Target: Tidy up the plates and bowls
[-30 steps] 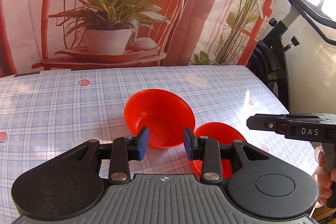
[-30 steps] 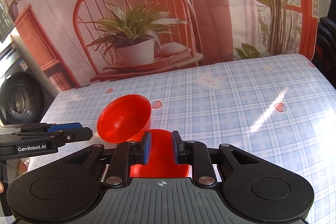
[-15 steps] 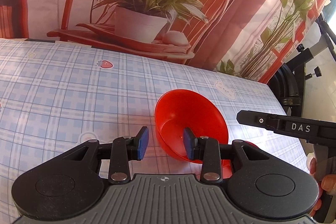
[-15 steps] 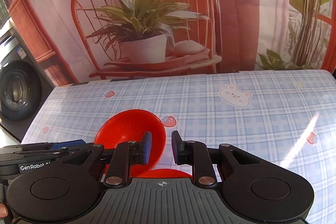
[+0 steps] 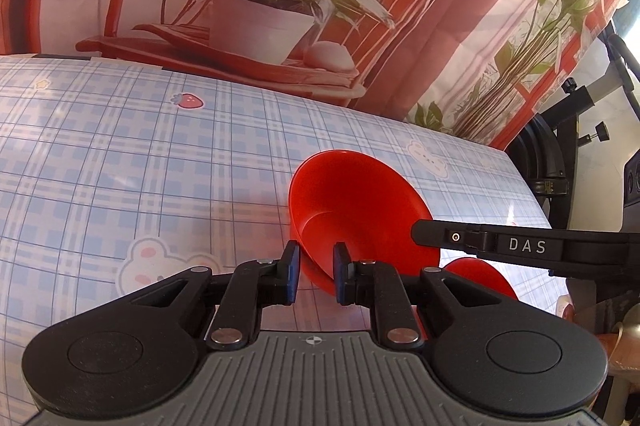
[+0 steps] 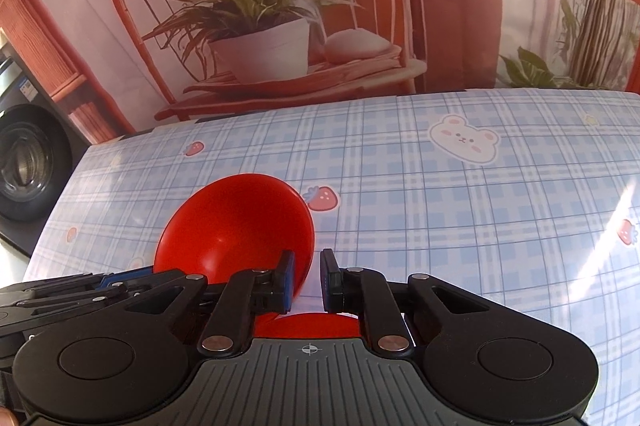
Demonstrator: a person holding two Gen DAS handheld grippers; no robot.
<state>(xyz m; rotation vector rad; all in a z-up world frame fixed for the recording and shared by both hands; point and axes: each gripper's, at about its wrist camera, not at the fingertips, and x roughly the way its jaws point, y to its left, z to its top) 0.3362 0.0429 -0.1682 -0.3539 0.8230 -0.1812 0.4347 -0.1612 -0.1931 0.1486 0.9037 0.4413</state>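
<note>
Looking along the left gripper (image 5: 314, 276) from its own wrist camera, its jaws are closing with the near rim of a red bowl (image 5: 360, 210) between them, and the blue pads seem to press on that rim already; the bowl stands tilted, its open side turned toward the camera, probably because only its rim is pinched, so its far side leans over the checked tablecloth (image 5: 160, 186). A second red dish (image 5: 480, 276) lies near and to the right, partly hidden under the black body of the right gripper (image 5: 520, 246), which reaches in from the right edge; whether it is a bowl or a plate I cannot tell. From the right wrist camera, the right gripper (image 6: 308, 280) has its jaws almost together, and nothing red lies between the pads, only tablecloth (image 6: 440, 226). The tilted bowl (image 6: 236, 230) is just left of its left pad, and the second dish (image 6: 308, 324) shows as a thin red edge under the fingers, so I judge this gripper is placed to take that dish, or to steady it while the bowl goes onto it.
</note>
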